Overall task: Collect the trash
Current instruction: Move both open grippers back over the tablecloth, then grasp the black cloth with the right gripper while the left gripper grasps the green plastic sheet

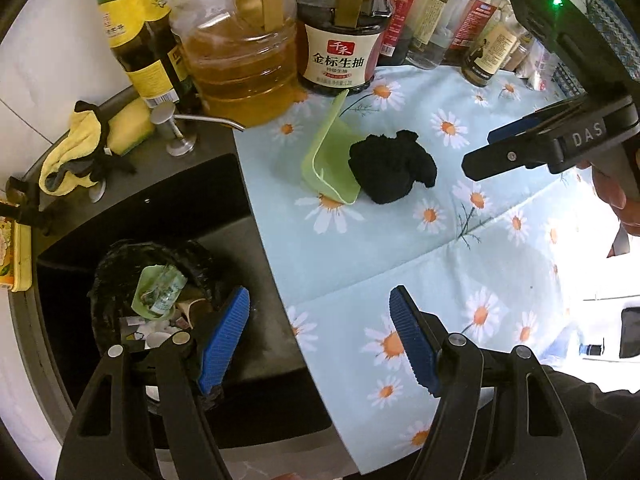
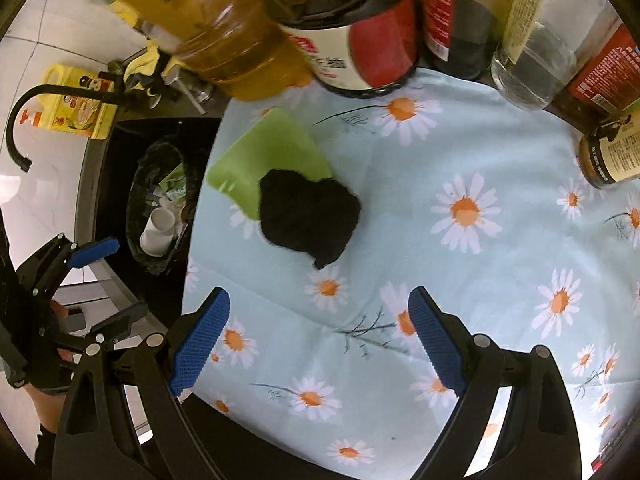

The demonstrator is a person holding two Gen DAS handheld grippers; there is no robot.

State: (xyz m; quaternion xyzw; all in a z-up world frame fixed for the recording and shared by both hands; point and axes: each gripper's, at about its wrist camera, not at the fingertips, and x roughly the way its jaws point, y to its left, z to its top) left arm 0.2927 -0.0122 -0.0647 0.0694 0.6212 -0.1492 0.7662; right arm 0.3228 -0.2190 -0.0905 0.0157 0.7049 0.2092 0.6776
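- While both claws hang above a kitchen counter, a crumpled black wad [image 1: 392, 168] lies on the daisy-print cloth [image 1: 460, 264], roughly in the middle of the covered area.
- The wad touches a pale green plastic scoop [image 1: 326, 156], resting against its open side; from the right wrist view the wad overlaps the scoop's lower right edge.
- The left gripper [image 1: 320, 336] has its blue-padded fingers spread wide with nothing between them. One finger sits over the dark sink [image 1: 160, 208], the other over the cloth.
- The right gripper [image 2: 320, 340] also has its fingers wide apart and holds nothing. It hovers over the cloth, with the wad ahead of it and between the finger lines.
- Inside the sink stands a bin lined with a black bag [image 1: 120, 264], already holding a green wrapper, paper scraps and a white cup [image 2: 158, 230].
- Behind the cloth stand a large oil jug [image 1: 244, 60], a dark soy sauce bottle [image 1: 340, 52] and several smaller bottles.
- A yellow rag [image 1: 68, 156] and a sponge [image 1: 128, 124] lie on the sink's rim, near a soap pump [image 1: 176, 128].
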